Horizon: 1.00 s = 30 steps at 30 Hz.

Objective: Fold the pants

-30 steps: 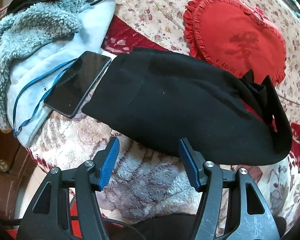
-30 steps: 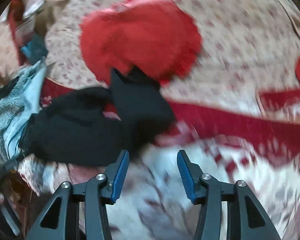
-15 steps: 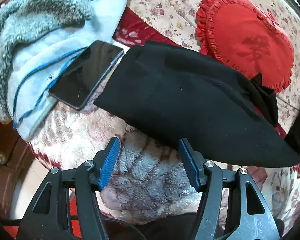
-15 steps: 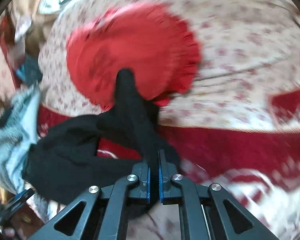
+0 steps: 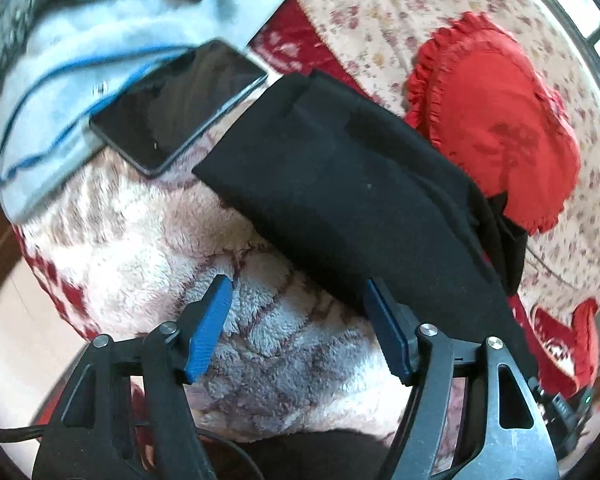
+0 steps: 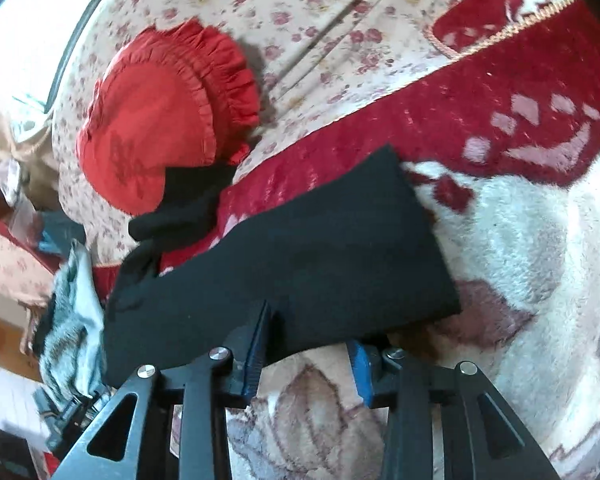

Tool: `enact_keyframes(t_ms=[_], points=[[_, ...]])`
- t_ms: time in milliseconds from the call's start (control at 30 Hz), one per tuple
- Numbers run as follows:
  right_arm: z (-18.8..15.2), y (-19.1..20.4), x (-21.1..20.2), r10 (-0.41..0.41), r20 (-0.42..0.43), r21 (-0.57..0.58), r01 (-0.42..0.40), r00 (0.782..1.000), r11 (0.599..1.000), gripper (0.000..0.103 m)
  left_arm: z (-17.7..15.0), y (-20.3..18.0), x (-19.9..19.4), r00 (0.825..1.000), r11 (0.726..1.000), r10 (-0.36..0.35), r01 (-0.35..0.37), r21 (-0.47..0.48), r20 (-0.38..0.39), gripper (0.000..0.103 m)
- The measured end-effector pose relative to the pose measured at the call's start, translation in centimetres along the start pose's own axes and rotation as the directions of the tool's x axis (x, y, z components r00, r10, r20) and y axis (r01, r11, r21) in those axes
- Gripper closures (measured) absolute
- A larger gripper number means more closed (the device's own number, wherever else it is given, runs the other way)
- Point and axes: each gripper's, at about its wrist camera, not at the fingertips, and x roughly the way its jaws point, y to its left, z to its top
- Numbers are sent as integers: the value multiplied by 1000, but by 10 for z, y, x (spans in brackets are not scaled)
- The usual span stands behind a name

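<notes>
Black knit pants (image 6: 300, 264) laid folded near fleece blanket (image 5: 148, 248) edge; right gripper (image 6: 306, 354) jaws just parted, releasing; left gripper (image 5: 300, 320) jaws apart, empty.

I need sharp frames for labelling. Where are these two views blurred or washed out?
Left wrist view: light blue garment smeared at top left, black pants fairly crisp, floor at lower left washed out. Right wrist view: red cushion sharp, white glare at top left.

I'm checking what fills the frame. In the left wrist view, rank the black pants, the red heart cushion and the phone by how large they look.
1. black pants, largest, spanning the middle of the picture.
2. red heart cushion, partly hidden behind the pants.
3. phone, smallest.
The fisheye lens and differing nearness make this apparent size only.
</notes>
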Motion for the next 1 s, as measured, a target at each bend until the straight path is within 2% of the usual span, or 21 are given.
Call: enact_keyframes(t_ms=[67, 133, 267, 333, 367, 400, 500, 667, 833, 933, 1000], points=[[0, -3, 4, 24, -10, 9, -24, 1000, 1000, 68, 3, -2, 9, 1000, 1000, -16, 16, -26, -20, 34], [2, -2, 5, 36, -12, 0, -36, 999, 999, 68, 8, -7, 13, 1000, 999, -18, 18, -38, 5, 30], [9, 3, 13, 40, -23, -25, -41, 999, 999, 68, 22, -19, 20, 999, 998, -27, 29, -55, 37, 29], [11, 9, 15, 17, -16, -66, -18, 1000, 998, 74, 28, -24, 28, 999, 997, -44, 46, -58, 30, 32], [12, 11, 15, 1, -3, -86, -1, 1000, 996, 89, 29, -27, 30, 998, 997, -50, 52, -52, 23, 52], [13, 13, 15, -6, 7, -98, 7, 1000, 995, 92, 29, -29, 32, 999, 998, -48, 49, -39, 12, 80], [14, 19, 12, -12, 25, -126, 15, 1000, 992, 97, 28, -34, 34, 999, 999, -45, 45, -5, -1, 92], [9, 32, -14, 40, 58, -157, -31, 998, 987, 98, 30, -34, 4, 993, 992, -119, 119, 31, 14, 94], [-1, 47, -52, 87, 70, -201, -71, 994, 977, 98, 22, -31, -29, 988, 986, -148, 144, 85, 43, 94], [-12, 48, -66, 90, 51, -232, -75, 995, 970, 98, 12, -21, -29, 993, 988, -115, 112, 110, 27, 94], [-21, 40, -57, 21, 6, -247, -19, 1000, 969, 98, 3, -14, -18, 997, 990, -83, 83, 110, -4, 94]])
